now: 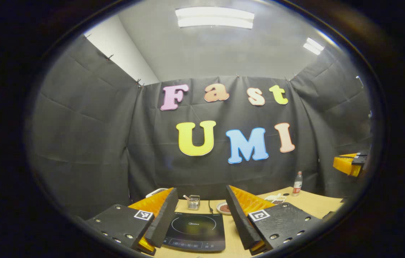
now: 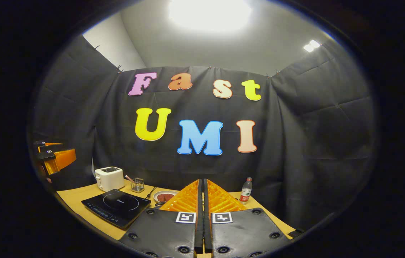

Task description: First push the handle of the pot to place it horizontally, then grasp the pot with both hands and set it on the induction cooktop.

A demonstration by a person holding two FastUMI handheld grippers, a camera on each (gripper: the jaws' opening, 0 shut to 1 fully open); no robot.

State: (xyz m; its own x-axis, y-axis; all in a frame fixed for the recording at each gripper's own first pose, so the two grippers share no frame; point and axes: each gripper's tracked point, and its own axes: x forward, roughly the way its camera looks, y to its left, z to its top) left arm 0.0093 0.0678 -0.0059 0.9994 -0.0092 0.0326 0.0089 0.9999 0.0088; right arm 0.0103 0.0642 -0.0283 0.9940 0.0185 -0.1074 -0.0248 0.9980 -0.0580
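Black glossy induction cooktop (image 1: pixel 194 231) w/ thin white ring, btwn left gripper (image 1: pixel 202 204) fingers, tan wood-tone table (image 1: pixel 311 202), white toaster (image 2: pixel 109 178) beyond cooktop, clear bottle (image 2: pixel 246 191) w/ red label + cap, right of right gripper (image 2: pixel 202 193)

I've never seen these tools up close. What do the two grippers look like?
Each gripper, left and right, has two wedge-shaped ribbed fingers mounted on flat dark plates studded with round screws. Each plate carries a small square black-and-white marker near the finger's base.
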